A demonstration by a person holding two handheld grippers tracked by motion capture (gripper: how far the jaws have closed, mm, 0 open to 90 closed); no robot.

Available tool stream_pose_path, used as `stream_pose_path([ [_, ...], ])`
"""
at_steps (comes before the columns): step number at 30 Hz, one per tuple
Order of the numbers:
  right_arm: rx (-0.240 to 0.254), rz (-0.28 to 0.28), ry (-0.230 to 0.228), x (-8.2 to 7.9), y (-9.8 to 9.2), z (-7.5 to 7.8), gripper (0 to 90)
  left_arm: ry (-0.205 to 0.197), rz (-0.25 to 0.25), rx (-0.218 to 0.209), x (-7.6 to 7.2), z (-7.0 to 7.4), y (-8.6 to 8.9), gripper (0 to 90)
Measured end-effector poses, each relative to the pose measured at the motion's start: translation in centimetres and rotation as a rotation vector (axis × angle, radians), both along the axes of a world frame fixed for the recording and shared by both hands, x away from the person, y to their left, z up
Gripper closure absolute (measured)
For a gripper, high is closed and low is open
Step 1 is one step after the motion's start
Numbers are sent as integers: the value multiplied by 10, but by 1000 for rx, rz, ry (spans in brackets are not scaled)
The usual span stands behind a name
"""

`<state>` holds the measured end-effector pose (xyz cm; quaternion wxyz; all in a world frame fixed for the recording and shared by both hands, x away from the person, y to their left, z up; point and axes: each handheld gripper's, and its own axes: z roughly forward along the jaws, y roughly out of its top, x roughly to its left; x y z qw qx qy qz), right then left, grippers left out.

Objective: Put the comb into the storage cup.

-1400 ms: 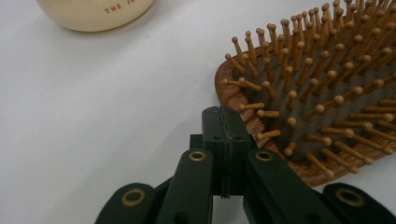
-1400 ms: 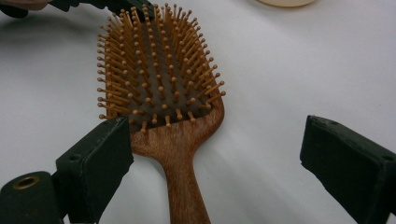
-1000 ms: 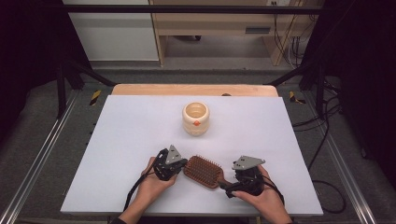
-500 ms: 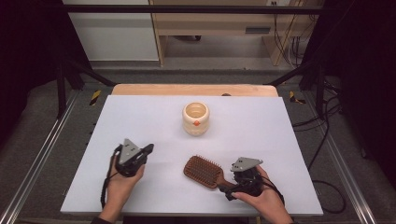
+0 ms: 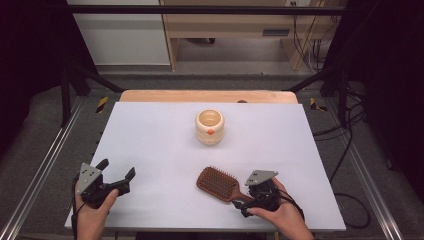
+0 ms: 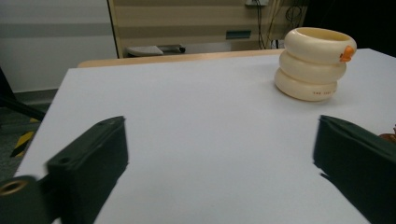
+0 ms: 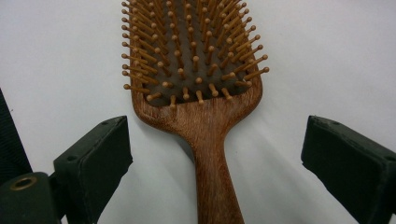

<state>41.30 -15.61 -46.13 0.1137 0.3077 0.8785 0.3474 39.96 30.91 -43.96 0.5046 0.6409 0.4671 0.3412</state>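
Observation:
A wooden paddle hairbrush (image 5: 217, 182) lies bristles up on the white table (image 5: 150, 130), near the front right. Its handle (image 7: 210, 158) runs between the jaws of my right gripper (image 5: 245, 201), which stand wide apart on either side without touching it. My left gripper (image 5: 118, 168) hovers at the front left corner, far from the brush. Its jaws have just been opening and now stand open with nothing between them. In the left gripper view the pads (image 6: 88, 158) frame bare table.
A cream ribbed pot (image 5: 209, 126) with a small orange mark stands at the table's middle, seen ahead and to the right in the left gripper view (image 6: 315, 63). A wooden strip (image 5: 210, 96) edges the table's far side. Metal rails run along both sides.
My left gripper has moved away from the brush head to the front left corner, and its jaws have opened. The right gripper and the brush have stayed in place.

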Motion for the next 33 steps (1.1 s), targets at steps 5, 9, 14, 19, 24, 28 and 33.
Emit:
stream_pose_path([
  [5,-17,7,16,0,4,-1,88,-6,40,-24,5,-2,11,31],
  [9,-49,16,16,0,9,-2,98,0,45,-39,8,-3,17,31],
  [14,-69,25,27,1,12,-4,122,-2,19,-36,10,-3,14,30],
  [19,-105,42,46,2,13,-5,218,4,-10,-32,11,-4,10,30],
  [24,-116,30,61,5,12,-2,324,6,-11,-34,12,-4,11,30],
  [28,-122,38,89,6,12,0,403,7,-11,-34,12,-4,12,32],
  [33,-152,49,105,7,13,3,473,6,-15,-30,11,-4,10,34],
])
